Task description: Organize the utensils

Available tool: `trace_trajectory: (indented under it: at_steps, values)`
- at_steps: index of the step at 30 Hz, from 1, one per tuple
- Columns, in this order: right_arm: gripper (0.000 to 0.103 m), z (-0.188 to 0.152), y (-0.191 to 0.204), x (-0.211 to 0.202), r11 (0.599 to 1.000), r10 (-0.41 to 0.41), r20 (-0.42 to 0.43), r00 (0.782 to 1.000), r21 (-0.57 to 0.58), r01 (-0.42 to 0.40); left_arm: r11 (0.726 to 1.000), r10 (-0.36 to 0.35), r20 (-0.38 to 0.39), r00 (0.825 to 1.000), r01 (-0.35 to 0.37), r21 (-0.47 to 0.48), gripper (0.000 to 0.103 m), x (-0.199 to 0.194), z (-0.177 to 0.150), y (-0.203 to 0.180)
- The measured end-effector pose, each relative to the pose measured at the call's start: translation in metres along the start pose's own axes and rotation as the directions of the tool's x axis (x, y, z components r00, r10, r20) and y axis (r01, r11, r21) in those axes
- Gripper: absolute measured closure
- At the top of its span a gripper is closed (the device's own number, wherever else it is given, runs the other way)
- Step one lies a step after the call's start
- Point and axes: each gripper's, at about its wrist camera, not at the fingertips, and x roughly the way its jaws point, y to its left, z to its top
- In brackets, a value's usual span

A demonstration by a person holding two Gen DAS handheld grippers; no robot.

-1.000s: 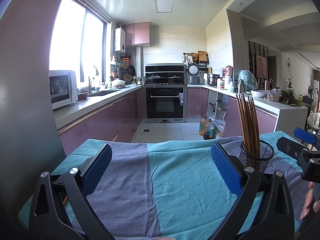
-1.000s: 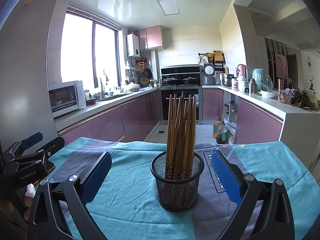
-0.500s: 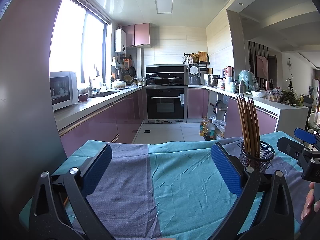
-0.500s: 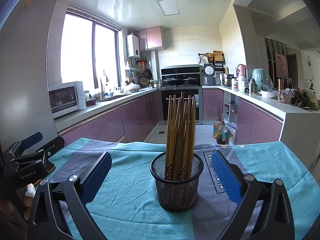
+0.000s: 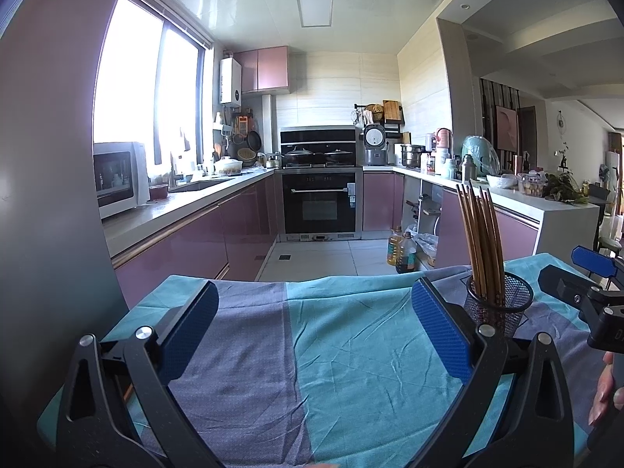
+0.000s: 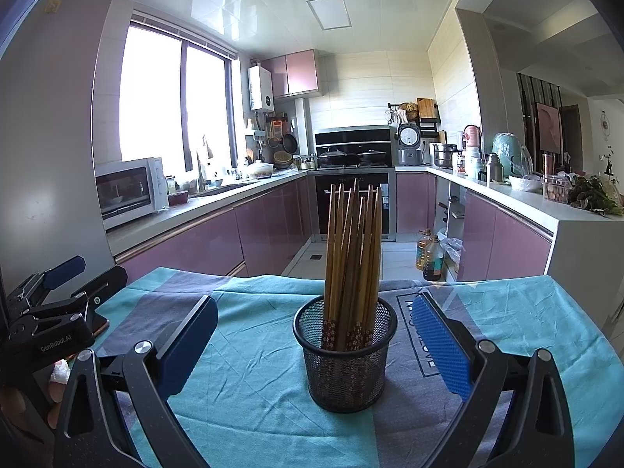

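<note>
Mesh holder (image 6: pixel 345 355), chopsticks (image 6: pixel 353 249) upright inside, mid-tablecloth (image 6: pixel 241 370); right gripper (image 6: pixel 312 347) and left gripper (image 5: pixel 314 331) both spread wide, empty.

Microwave (image 6: pixel 130 191), oven (image 5: pixel 319 204), oil bottles (image 6: pixel 429 253).

Teal and grey-purple panelled tablecloth (image 6: pixel 253 382), black wire-mesh holder (image 6: pixel 345 366), tan wooden chopsticks (image 6: pixel 353 257) with dark floral-patterned tips, black grippers with blue textured pads (image 6: pixel 438 345), glossy mauve cabinets (image 6: pixel 195 249), white microwave (image 6: pixel 128 191).
</note>
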Motion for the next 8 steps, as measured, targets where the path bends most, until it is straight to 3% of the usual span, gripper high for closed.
trace_trajectory:
  at_steps: [5, 8]
  values:
    - [0.006, -0.008, -0.036, 0.015, 0.996, -0.085, -0.117, 0.989, 0.009, 0.087, 1.000, -0.001, -0.075, 0.997, 0.000, -0.005, 0.006, 0.016, -0.004, 0.006]
    - [0.006, -0.019, -0.075, 0.035, 0.980, -0.193, -0.242, 0.951, 0.002, 0.199, 1.000, -0.003, -0.137, 0.991, 0.001, -0.013, 0.006, 0.031, -0.009, 0.015]
